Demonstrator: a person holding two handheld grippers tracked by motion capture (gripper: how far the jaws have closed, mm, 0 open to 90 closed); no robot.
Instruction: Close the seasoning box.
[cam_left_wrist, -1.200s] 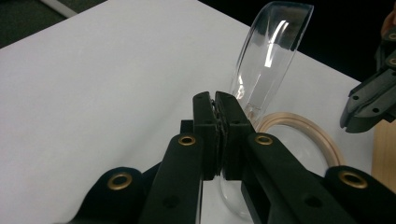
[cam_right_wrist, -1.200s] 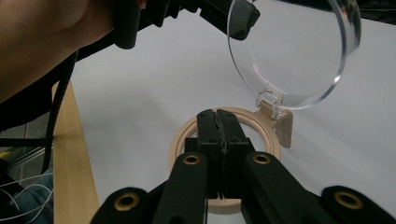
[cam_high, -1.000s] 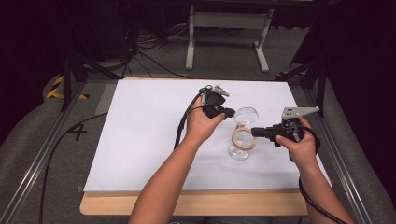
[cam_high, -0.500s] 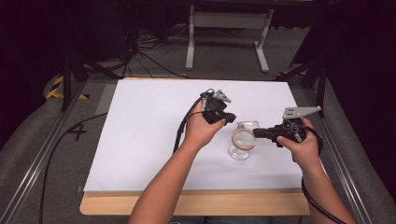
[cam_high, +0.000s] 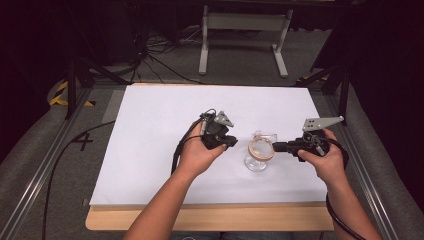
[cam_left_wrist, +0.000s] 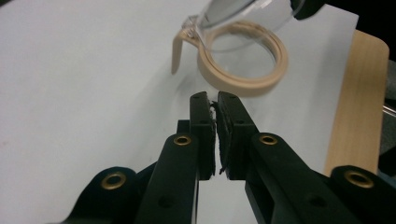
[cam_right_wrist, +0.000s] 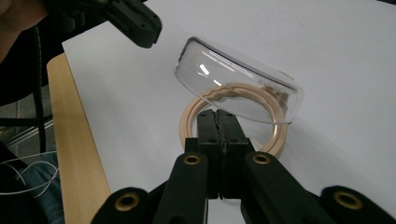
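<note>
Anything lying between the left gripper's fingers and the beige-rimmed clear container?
Nothing: bare white sheet separates the left gripper from the container, per the left gripper view.

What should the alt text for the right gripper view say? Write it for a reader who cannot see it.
The right hand-held gripper, jaws shut, pinches the near rim of a clear container's beige ring, its hinged clear lid tilted open above. The other hand-held gripper hovers at upper left over the white sheet.

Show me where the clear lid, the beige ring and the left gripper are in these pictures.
clear lid (cam_right_wrist: 233, 79), right gripper view, on its transparent dome.
beige ring (cam_left_wrist: 243, 81), left gripper view, on the near side of its band.
left gripper (cam_high: 231, 141), high view, at the tips of its fingers.
</note>
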